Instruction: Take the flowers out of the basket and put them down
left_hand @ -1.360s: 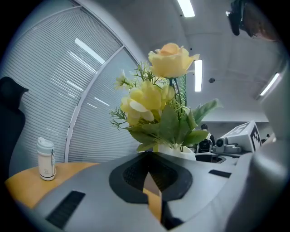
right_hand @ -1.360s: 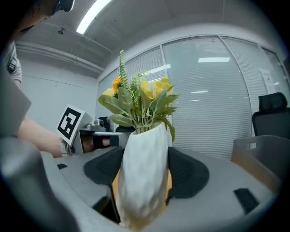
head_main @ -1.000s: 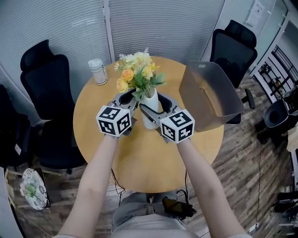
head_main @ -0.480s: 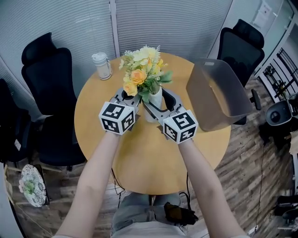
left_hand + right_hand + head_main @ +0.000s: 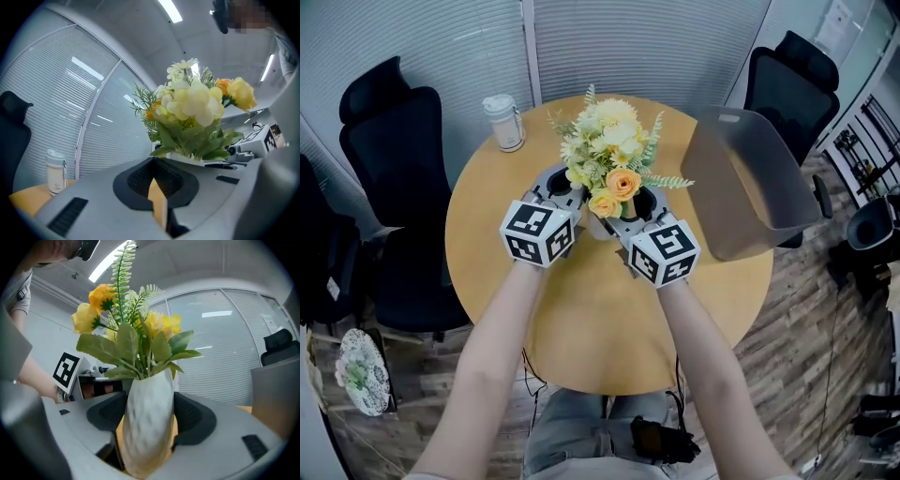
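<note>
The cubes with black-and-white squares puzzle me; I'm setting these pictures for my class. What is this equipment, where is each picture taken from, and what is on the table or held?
A person holds a grasping tool in each hand; the patterned cubes are parts of those tools. One picture comes from a camera on the person's head, looking down; the other two come from cameras riding on each tool. On the table are a grey basket and a lidded jar. The right tool grips a white vase of yellow flowers. The left tool is shut and empty, beside it.
</note>
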Available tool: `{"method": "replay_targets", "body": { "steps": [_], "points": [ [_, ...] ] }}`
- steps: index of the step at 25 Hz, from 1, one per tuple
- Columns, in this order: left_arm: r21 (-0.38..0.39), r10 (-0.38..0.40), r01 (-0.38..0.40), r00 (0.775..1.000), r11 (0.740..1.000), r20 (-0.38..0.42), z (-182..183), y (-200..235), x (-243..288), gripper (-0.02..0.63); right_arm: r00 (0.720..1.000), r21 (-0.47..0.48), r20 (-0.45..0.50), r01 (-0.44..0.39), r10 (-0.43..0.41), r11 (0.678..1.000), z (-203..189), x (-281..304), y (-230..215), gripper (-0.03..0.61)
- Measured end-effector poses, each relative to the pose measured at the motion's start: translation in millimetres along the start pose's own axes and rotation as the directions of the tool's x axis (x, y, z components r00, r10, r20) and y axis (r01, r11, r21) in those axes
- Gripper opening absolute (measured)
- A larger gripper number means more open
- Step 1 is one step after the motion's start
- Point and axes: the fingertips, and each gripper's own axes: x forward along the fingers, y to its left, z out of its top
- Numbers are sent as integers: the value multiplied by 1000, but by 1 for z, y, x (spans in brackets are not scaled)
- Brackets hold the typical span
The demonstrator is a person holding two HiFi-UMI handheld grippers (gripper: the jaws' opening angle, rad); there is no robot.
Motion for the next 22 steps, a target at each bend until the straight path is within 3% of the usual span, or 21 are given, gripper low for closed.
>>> {"method": "replay_targets", "body": {
  "steps": [18, 22],
  "points": [
    [62, 44, -49, 996, 997, 73, -24, 6, 2, 3, 998, 6, 65, -28, 27, 1000, -31, 5, -9, 333],
    [71, 70, -78, 993, 994, 99, -30, 6, 0, 3, 996, -30, 73, -44, 46, 999, -36, 4, -9, 333]
  ]
}}
